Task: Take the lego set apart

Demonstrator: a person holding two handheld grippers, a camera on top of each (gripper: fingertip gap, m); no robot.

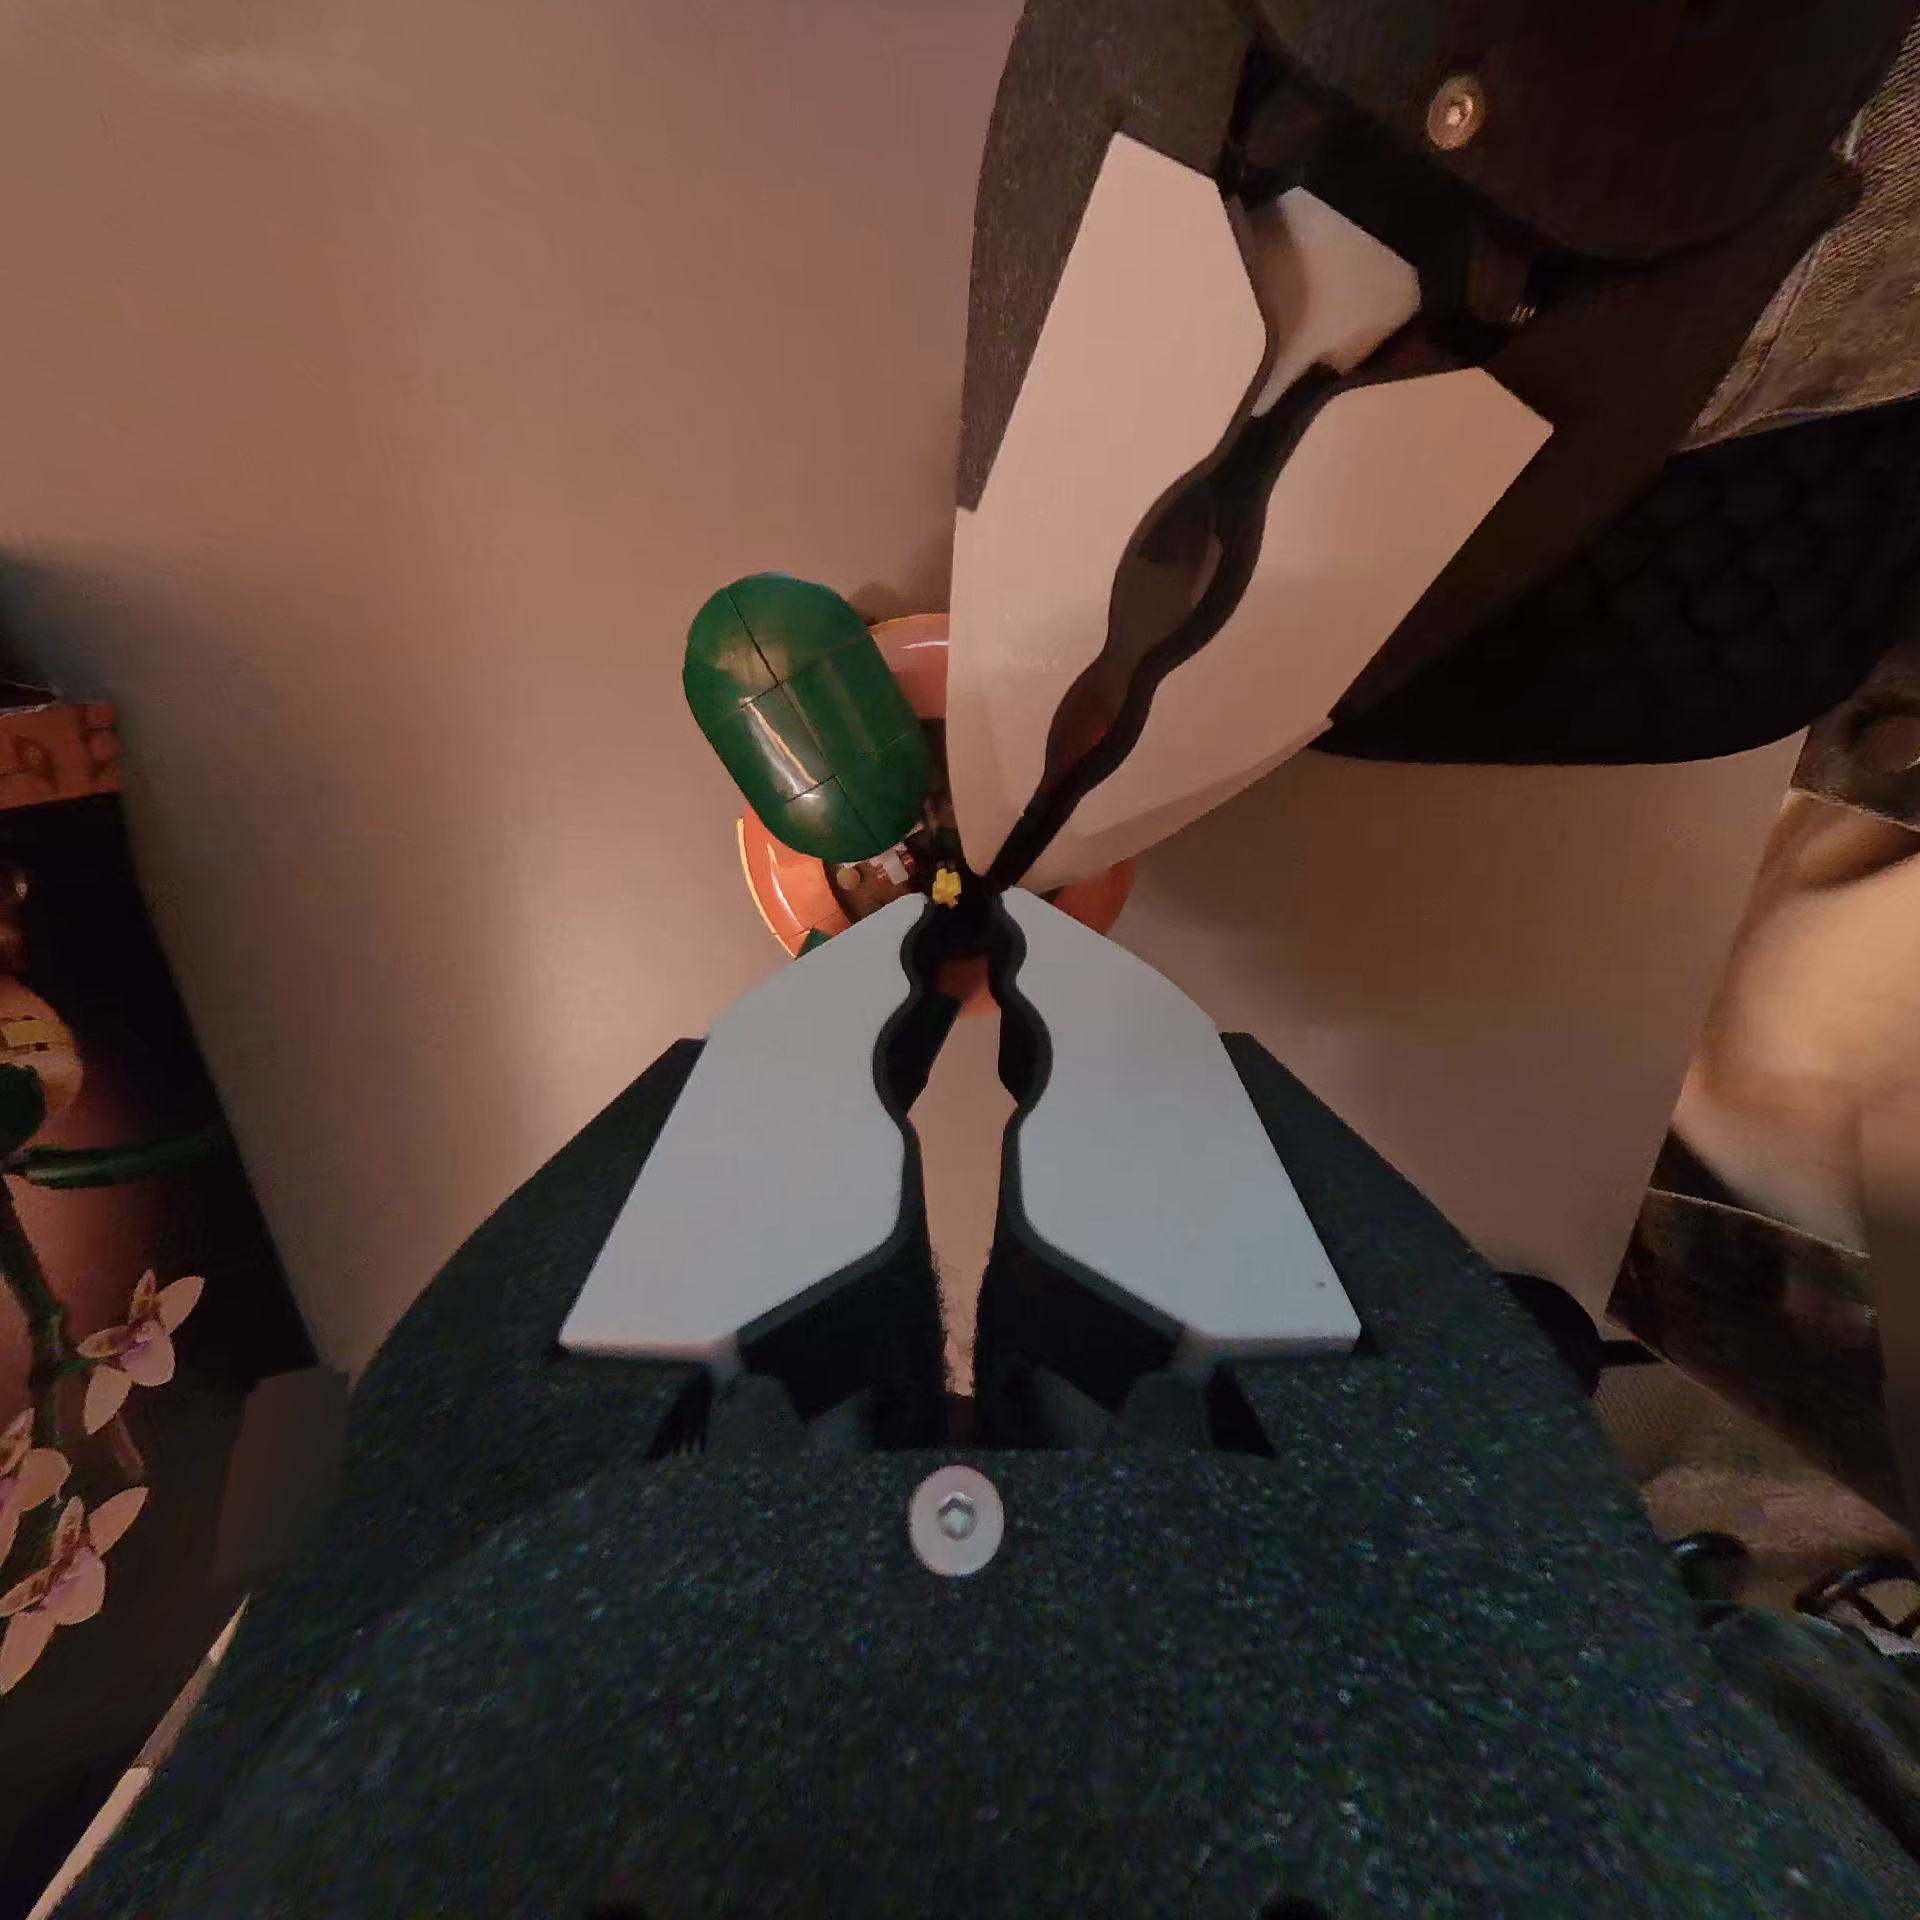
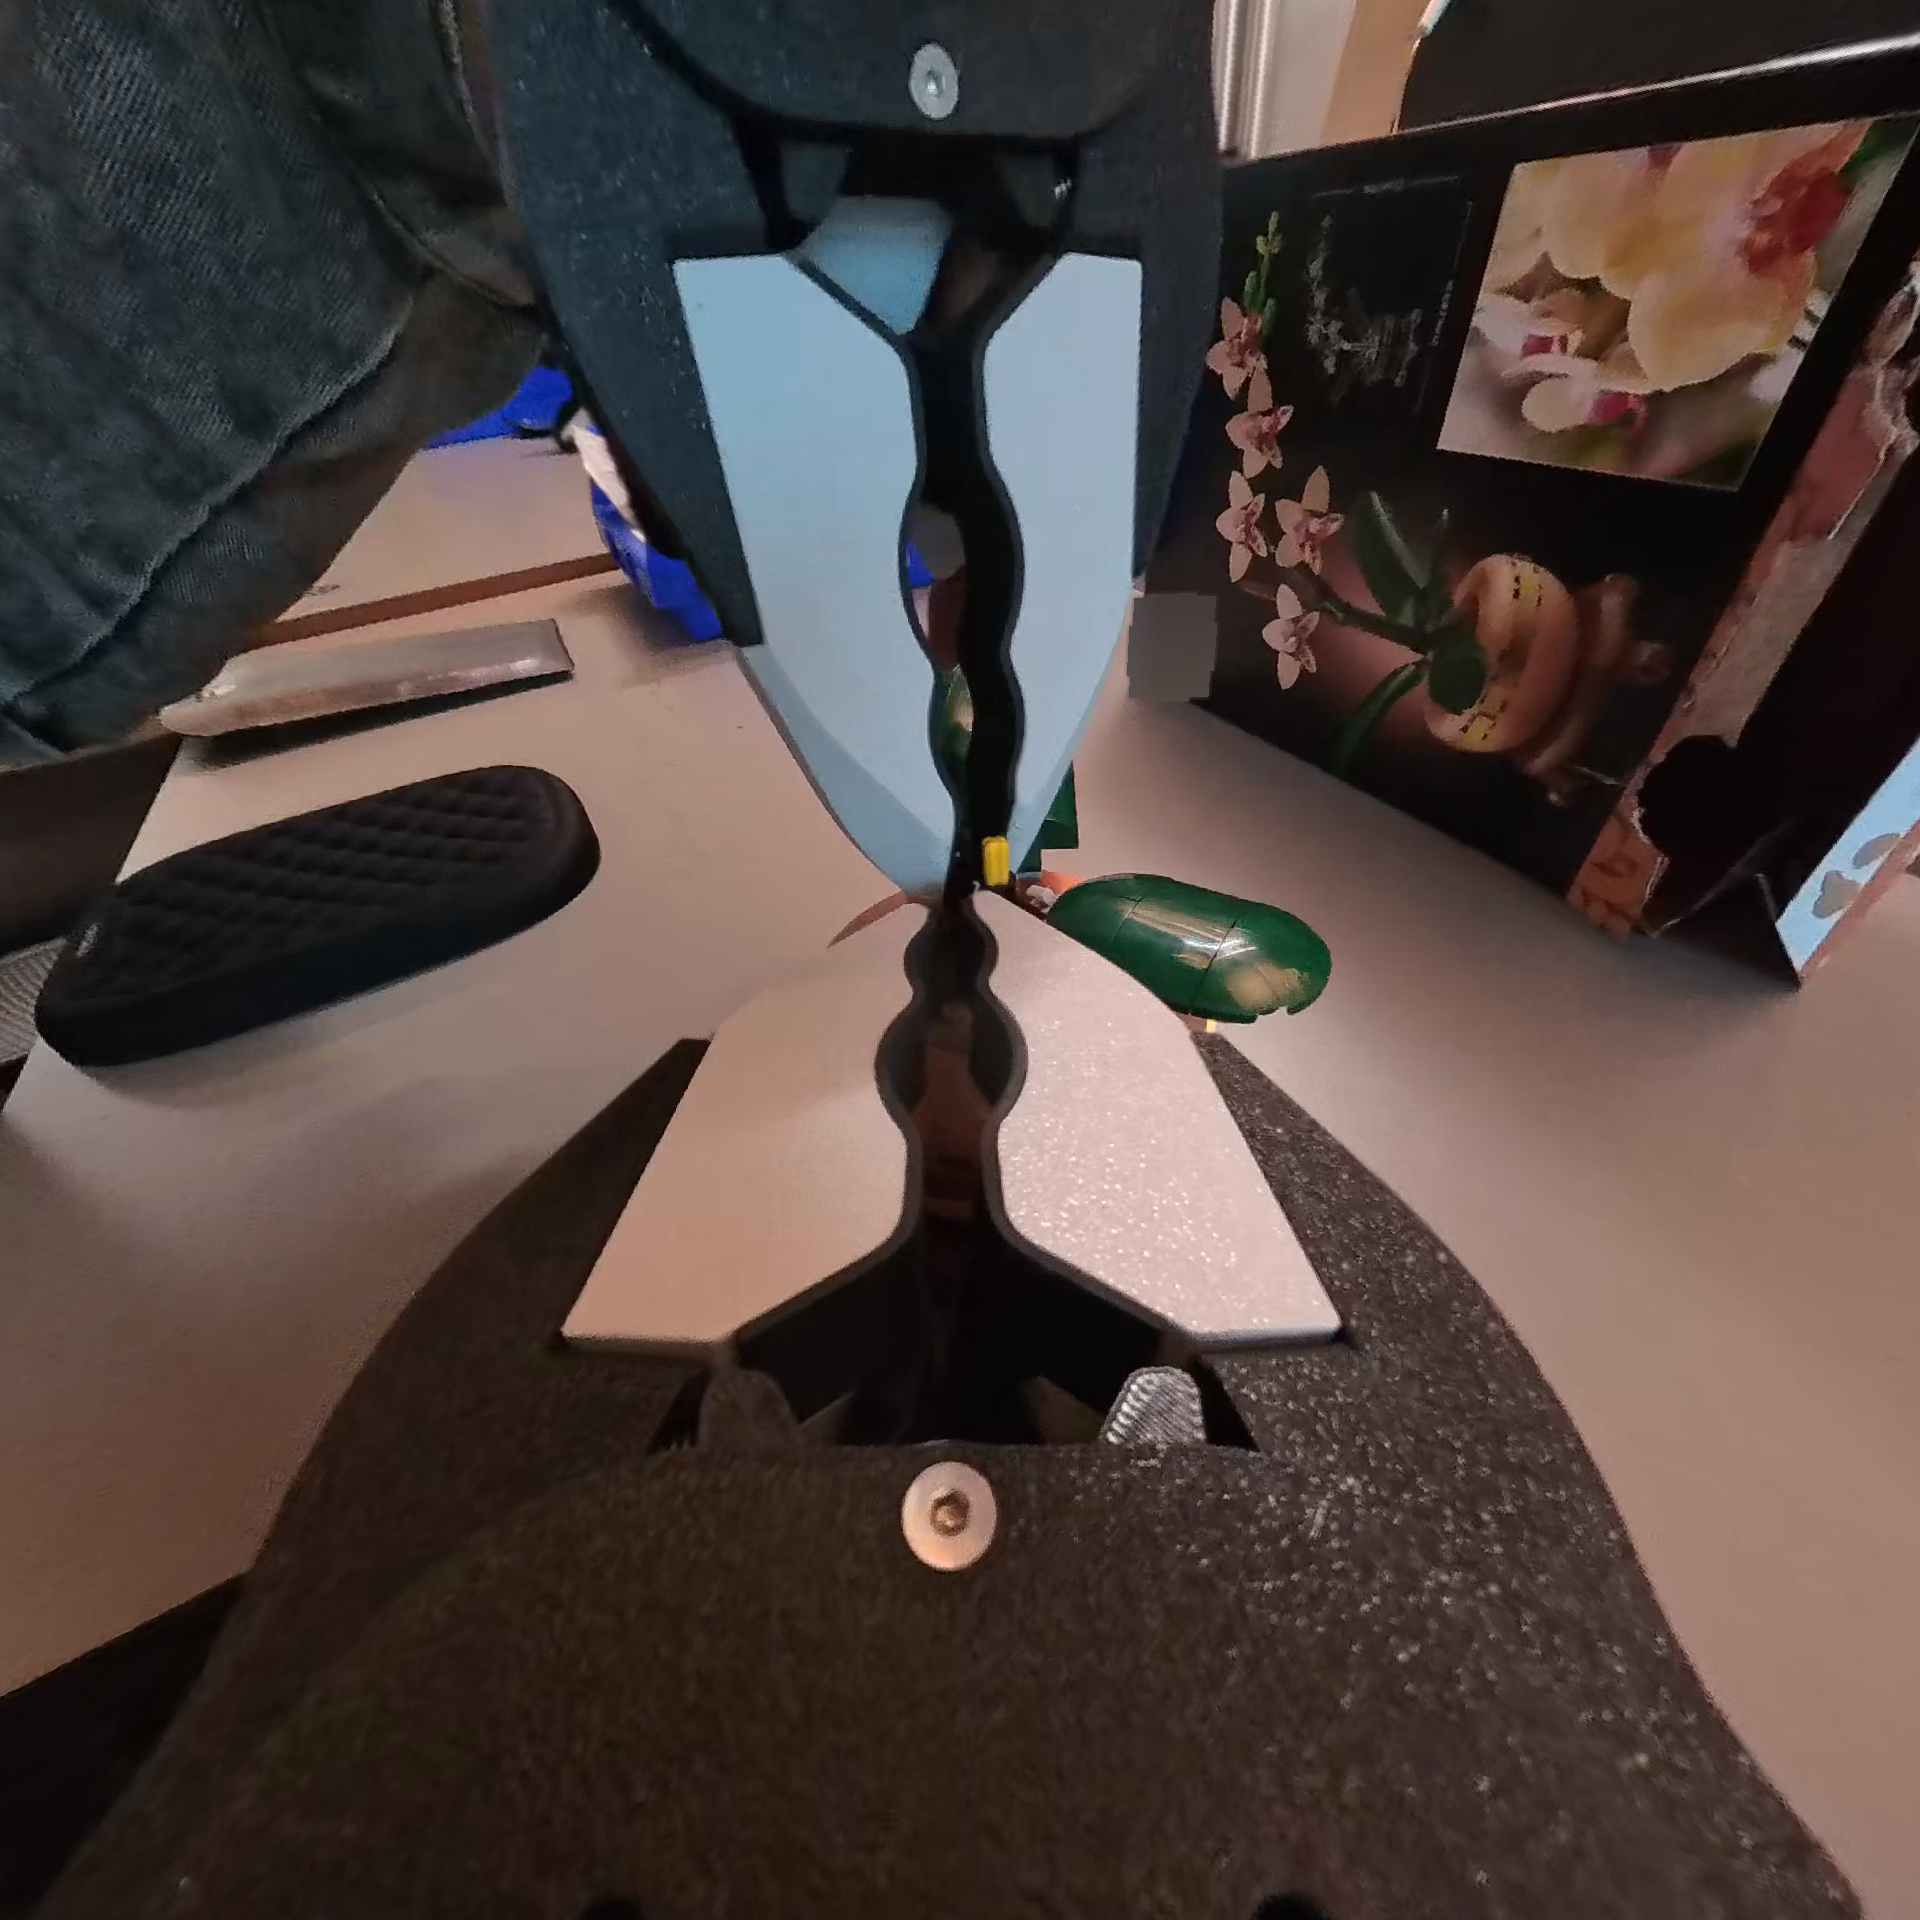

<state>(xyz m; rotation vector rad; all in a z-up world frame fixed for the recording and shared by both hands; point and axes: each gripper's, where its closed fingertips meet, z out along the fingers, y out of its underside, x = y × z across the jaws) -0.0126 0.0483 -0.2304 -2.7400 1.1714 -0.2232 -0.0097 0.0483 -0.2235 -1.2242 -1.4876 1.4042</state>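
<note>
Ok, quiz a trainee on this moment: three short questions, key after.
1. True or false: the green leaf is gripped by the left gripper.
2. Which colour is the small piece at the tips of the left gripper, seen in the right wrist view? A red, B yellow, C blue.
3. Fill in: the picture box stands on the ___.

Key: 1 false: the leaf sits free beside the fingers. 2 B. 3 table.
</note>
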